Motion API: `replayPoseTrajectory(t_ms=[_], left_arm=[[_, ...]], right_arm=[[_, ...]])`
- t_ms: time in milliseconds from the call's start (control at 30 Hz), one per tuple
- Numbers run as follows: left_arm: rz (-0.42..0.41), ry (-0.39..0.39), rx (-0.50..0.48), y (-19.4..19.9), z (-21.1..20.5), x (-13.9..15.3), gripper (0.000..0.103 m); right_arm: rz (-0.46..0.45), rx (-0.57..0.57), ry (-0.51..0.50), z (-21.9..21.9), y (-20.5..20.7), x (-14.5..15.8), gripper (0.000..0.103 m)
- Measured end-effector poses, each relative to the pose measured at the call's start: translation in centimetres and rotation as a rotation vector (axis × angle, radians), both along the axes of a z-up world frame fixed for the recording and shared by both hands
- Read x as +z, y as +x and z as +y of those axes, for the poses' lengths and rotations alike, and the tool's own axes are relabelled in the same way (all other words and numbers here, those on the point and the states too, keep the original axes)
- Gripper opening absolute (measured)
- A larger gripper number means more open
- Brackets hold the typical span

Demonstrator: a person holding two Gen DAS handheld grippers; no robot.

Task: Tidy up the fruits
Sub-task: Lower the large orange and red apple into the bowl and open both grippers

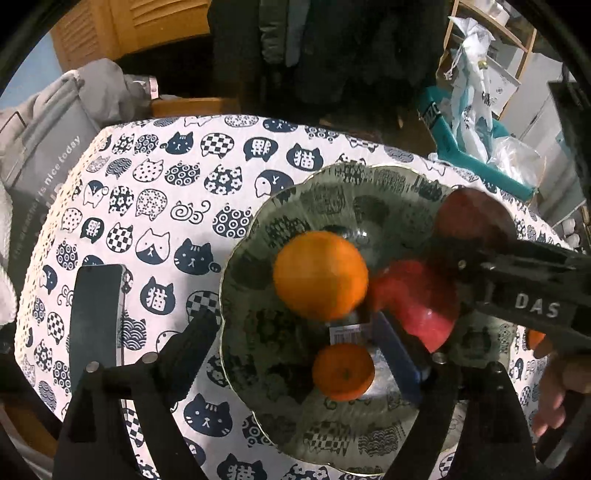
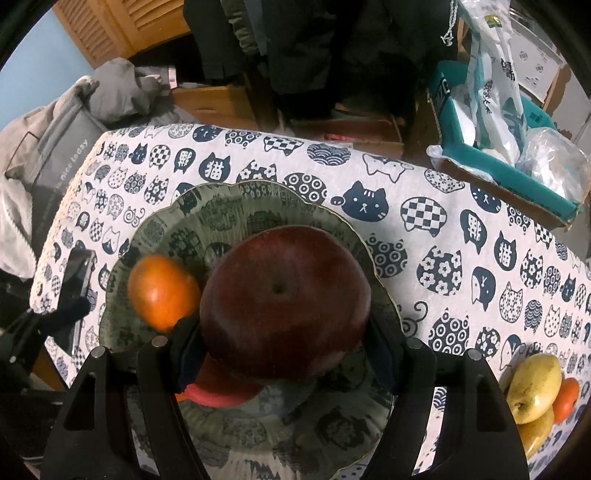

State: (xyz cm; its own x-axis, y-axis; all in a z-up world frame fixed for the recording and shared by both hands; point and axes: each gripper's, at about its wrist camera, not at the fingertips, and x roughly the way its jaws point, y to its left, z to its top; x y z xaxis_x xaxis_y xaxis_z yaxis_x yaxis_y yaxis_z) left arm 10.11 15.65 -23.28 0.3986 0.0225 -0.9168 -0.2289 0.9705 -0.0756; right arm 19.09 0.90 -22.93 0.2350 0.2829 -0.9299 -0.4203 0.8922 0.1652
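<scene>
Both wrist cameras are looking steeply down, close over the glass plate (image 1: 258,236) on the worktop (image 1: 155,206), facing its far edge. The left is sitting nearer the left edge; both are sharing the plate and phone (image 2: 75,295).

wall (image 2: 40,62): blue; cabinet (image 2: 125,26): wood (louvred); shelf (image 1: 491,40): open

Glossy glass plate (image 2: 340,229) on matt printed cloth (image 2: 443,236).

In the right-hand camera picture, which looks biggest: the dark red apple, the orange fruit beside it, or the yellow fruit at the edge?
1. Red apple, though it is nearest the camera.
2 and 3. Orange fruit and yellow fruit: look alike, unsure.
</scene>
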Motion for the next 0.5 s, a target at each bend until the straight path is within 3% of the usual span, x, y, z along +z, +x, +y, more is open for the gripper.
replayPoseTrajectory(t_ms=[267, 367, 500], left_arm=[[-0.029, -0.023, 0.04, -0.5, 0.6, 1.8, 0.088], [-0.058, -0.021, 0.048, -0.9, 0.6, 3.0, 0.088], [-0.095, -0.015, 0.053, -1.3, 0.6, 4.5, 0.088]], right_arm=[[-0.006, -0.012, -0.009, -0.3, -0.1, 0.2, 0.078], [-0.036, -0.013, 0.048, -0.6, -0.1, 1.7, 0.084], [-0.085, -0.009, 0.048, -0.4, -0.3, 3.8, 0.084]])
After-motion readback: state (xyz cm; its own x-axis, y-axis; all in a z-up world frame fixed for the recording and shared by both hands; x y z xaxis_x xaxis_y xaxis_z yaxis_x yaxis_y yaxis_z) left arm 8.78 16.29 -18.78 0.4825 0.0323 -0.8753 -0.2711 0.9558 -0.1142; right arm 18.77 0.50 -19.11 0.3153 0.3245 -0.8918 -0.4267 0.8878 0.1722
